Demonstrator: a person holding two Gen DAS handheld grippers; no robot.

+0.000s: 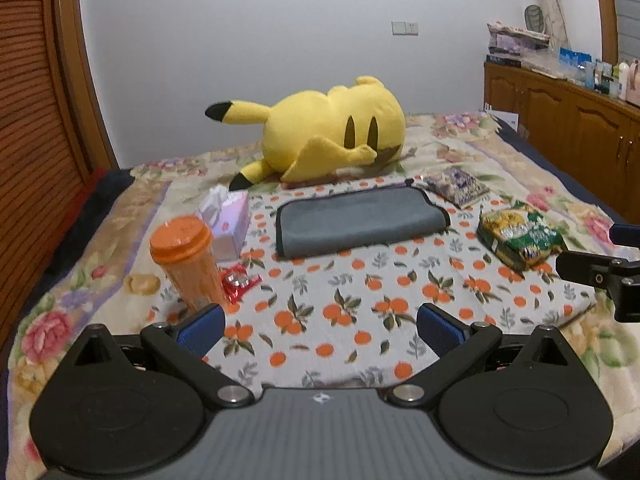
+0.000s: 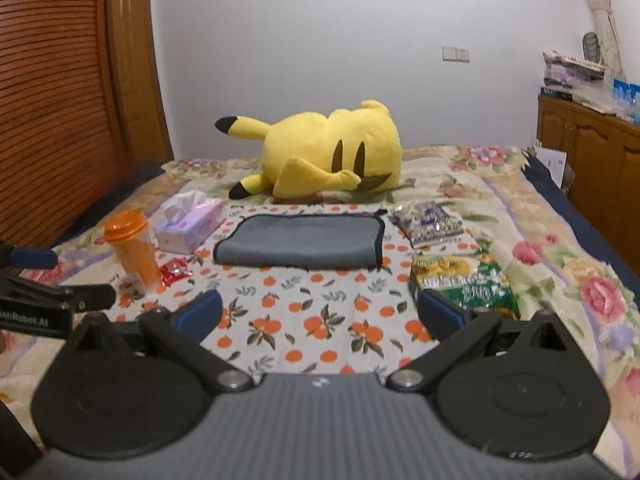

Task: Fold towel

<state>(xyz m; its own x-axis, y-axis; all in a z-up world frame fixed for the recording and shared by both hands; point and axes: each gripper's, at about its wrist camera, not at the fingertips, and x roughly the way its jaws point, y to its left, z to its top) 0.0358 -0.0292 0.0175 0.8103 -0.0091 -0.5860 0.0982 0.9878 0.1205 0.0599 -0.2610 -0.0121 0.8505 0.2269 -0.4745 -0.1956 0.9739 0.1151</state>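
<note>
Nearest: left gripper (image 1: 320, 330) spread wide, blue pads (image 1: 202, 328) apart, nothing between them, poised over orange-print cloth (image 1: 340, 300). Right gripper (image 2: 320, 316) likewise wide and empty above same cloth. Mid-distance, left side: orange cup (image 1: 186, 260) upright, red wrapper (image 1: 240, 282) just beside it, tissue box (image 1: 228, 224) behind. Right side: green snack bag (image 1: 522, 236), purple snack bag (image 1: 458, 186) farther back. Centre: grey towel (image 1: 360, 220) folded, flat on cloth, well apart from both grippers. Beyond: yellow plush (image 1: 332, 136) on its side.
</note>
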